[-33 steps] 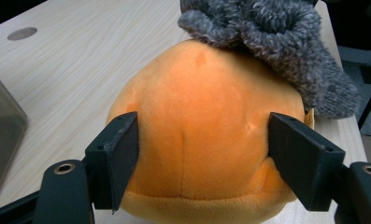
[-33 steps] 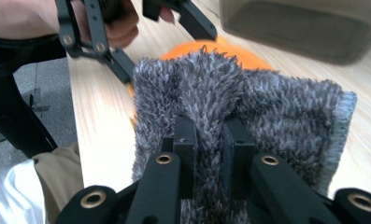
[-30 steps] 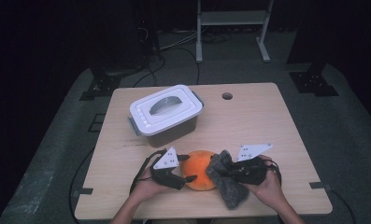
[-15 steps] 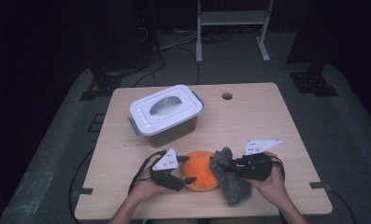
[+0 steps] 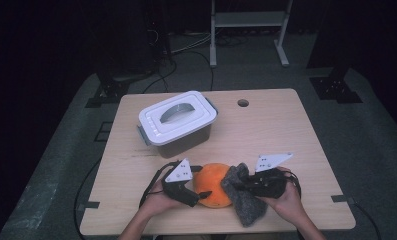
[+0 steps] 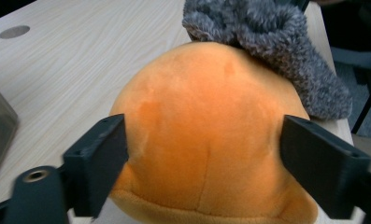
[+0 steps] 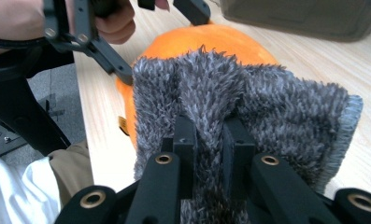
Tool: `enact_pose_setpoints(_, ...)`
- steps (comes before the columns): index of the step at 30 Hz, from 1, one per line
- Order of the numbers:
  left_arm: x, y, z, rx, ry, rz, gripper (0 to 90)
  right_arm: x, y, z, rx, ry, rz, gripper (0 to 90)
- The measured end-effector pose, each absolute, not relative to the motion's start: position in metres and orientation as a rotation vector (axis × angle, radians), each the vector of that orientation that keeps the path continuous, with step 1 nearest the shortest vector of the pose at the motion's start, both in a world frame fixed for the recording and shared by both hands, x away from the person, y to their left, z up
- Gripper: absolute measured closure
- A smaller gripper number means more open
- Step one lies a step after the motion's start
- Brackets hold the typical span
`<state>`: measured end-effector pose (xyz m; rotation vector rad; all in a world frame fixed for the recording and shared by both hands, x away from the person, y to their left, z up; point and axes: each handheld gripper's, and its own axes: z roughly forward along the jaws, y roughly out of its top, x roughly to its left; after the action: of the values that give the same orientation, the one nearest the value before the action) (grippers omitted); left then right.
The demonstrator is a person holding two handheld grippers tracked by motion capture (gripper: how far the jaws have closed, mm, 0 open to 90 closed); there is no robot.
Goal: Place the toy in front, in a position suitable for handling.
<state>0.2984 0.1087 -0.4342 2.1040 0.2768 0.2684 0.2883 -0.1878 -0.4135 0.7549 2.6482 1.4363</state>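
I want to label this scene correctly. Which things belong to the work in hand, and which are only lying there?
In use:
orange plush toy, between the jaws of the left gripper, which have just been opening
grey fuzzy cloth, pinched by the right gripper, lying against the toy

Lying about:
lidded plastic box, farther back on the table

Dark room, grey floor (image 5: pixel 386 150), perhaps a white shelf frame (image 5: pixel 248 20) behind the wooden table (image 5: pixel 281 130)

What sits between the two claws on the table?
In the high view, the orange plush lies between the left claw and right claw, with the grey cloth draped against it.
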Motion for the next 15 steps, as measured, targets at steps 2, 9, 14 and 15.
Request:
enact_pose_setpoints(2, 0.298, 0.108, -0.435, 2.102, 0.266, 0.265, 20.3, 0.288, -0.186, -0.407, 0.725, 2.626, 1.457, 78.1)
enact_pose_setpoints(9, 0.296, 0.107, -0.436, 2.109, 0.233, 0.277, 21.9, 0.297, -0.183, -0.402, 0.733, 2.596, 1.455, 78.0)
enact_pose_setpoints(14, 0.297, 0.110, -0.437, 2.110, 0.238, 0.268, 21.8, 0.302, -0.194, -0.410, 0.789, 2.603, 1.433, 78.0)
enact_pose_setpoints(15, 0.297, 0.110, -0.437, 2.107, 0.243, 0.265, 21.6, 0.303, -0.196, -0.412, 0.800, 2.610, 1.434, 78.0)
